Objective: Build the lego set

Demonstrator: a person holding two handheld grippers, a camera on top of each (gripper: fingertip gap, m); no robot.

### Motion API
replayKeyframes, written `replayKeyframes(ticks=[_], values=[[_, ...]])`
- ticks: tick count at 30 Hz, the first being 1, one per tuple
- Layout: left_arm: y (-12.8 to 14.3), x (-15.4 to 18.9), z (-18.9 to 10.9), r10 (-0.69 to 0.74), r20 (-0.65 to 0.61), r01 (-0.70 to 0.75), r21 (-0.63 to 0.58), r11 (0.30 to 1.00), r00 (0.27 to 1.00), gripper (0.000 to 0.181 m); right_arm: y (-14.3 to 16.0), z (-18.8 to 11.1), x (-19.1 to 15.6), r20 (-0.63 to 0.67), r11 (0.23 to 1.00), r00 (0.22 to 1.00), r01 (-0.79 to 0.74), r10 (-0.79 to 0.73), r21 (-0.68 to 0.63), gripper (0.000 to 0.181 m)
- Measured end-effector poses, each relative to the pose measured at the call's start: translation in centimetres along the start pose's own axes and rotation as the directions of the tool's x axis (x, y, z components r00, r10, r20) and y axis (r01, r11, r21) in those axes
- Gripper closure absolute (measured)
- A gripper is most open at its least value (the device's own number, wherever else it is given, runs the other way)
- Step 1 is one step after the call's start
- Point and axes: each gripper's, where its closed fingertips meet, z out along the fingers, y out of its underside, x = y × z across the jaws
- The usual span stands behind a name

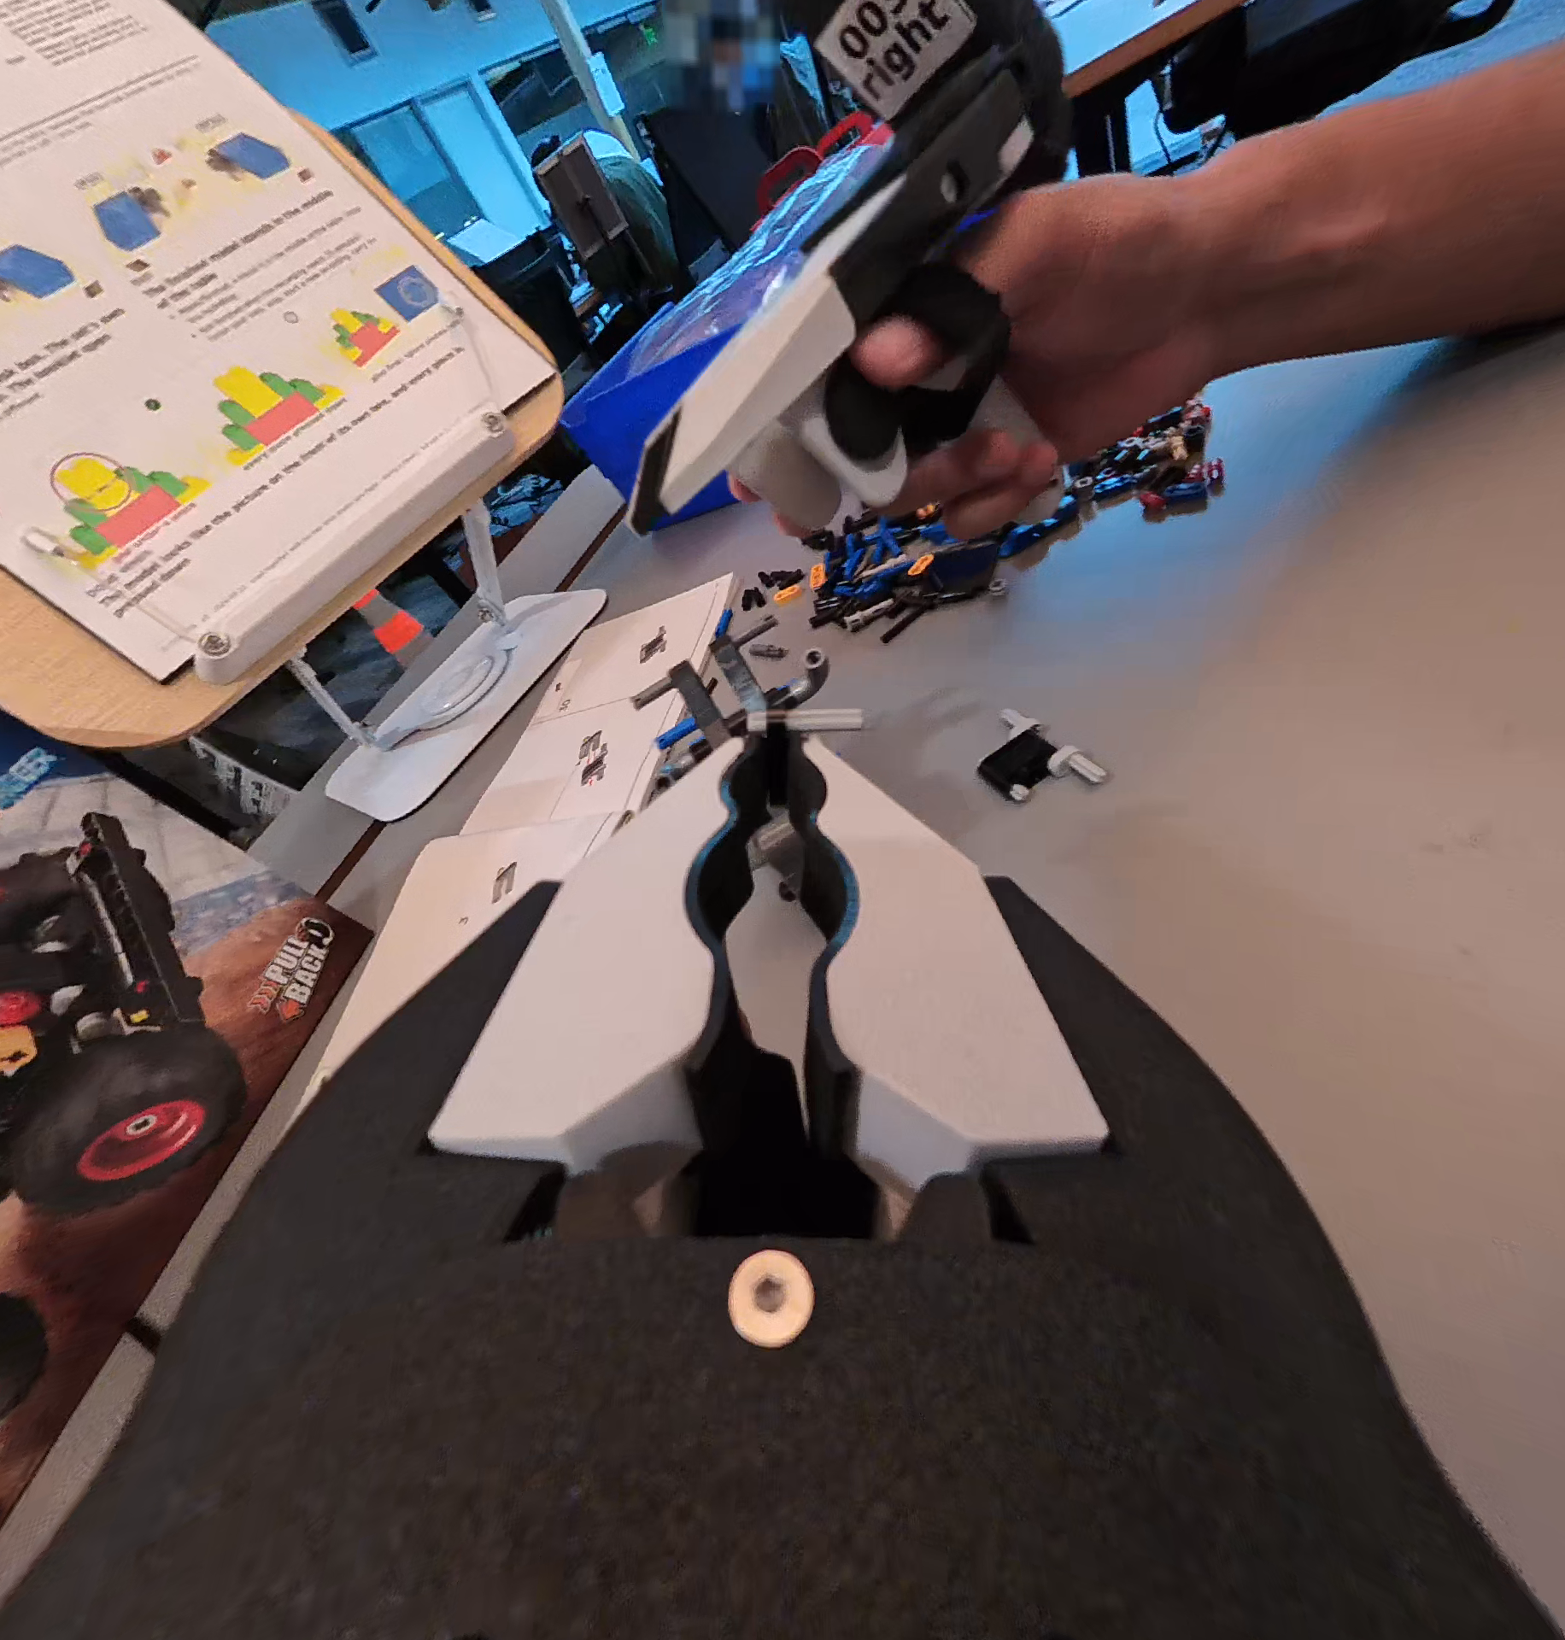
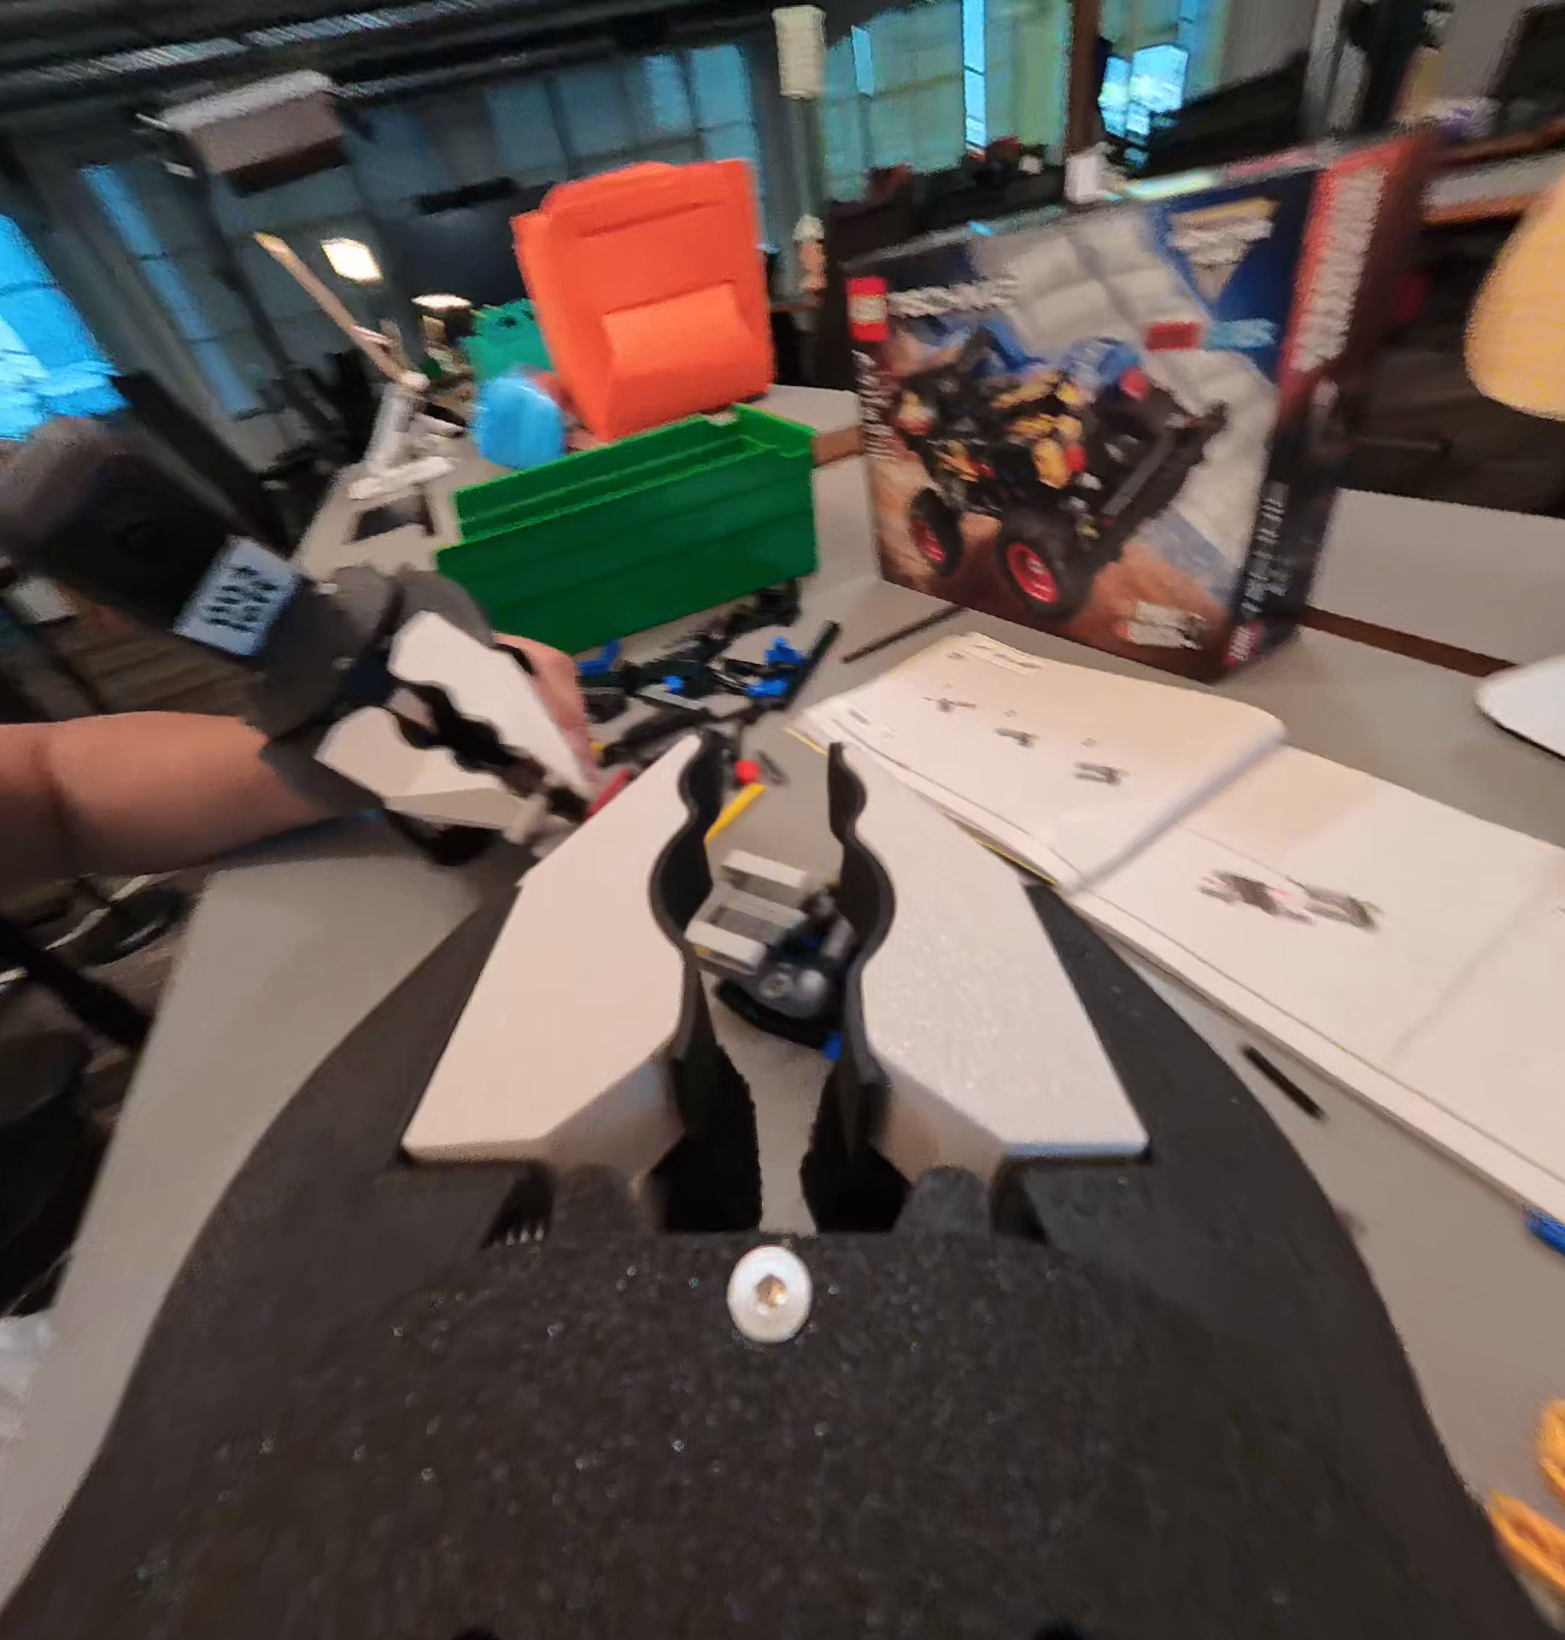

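My left gripper is shut on a small black piece with a light grey axle across its tip, held above the open instruction booklet. It also shows in the right wrist view at the left, blurred. My right gripper is open and empty. Between its fingers I see a small grey, black and blue assembly lying on the grey table. In the left wrist view the right gripper hangs in the air, and that assembly lies apart on the table.
A pile of loose black and blue pieces lies at the back, also seen in the right wrist view. A set box, a green bin, a blue bin and a sheet stand ring the table. A grey part lies on the booklet. There is about 8 cm between the tips of the two grippers.
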Motion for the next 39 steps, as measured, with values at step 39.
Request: replayKeyframes(ticks=[39], values=[[0.6, 11.3, -1.7, 0.036, -0.557, -0.181, -0.207, 0.961, 0.83, 0.18, 3.5, -3.2, 7.1, -0.363, 0.919, 0.902, 0.084, -0.234, -0.385, 0.154]])
